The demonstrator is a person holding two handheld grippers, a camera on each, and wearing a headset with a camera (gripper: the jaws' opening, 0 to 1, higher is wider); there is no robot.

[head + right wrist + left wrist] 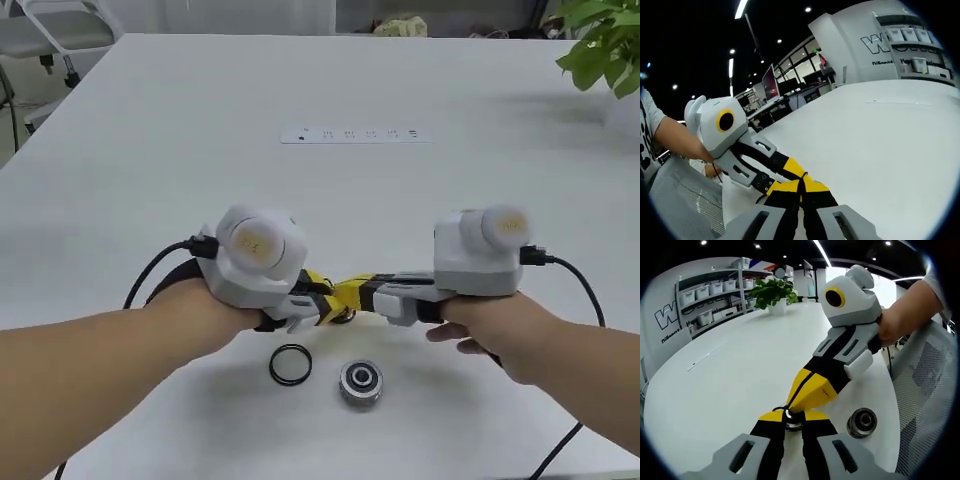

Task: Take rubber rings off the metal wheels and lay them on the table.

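While our left gripper [792, 416] is clamping the wheel [793, 424] steady, we are pinching its rubber ring [803, 175] in the tightly closed right gripper [801, 187], aiming for a slow, even pull.

Probably a power strip [356, 134] on table [200, 150]; leafy plant [603, 45] beyond.

A wide white table [200, 150] carries everything. Near its front edge a black rubber ring [290, 364] lies flat. Just to the right of it, not touching, a metal wheel [360, 382] rests on its flat face, hub up. Farther back, a white power strip [356, 134] sits mid-table. A leafy plant [603, 45] stands at the far right corner.
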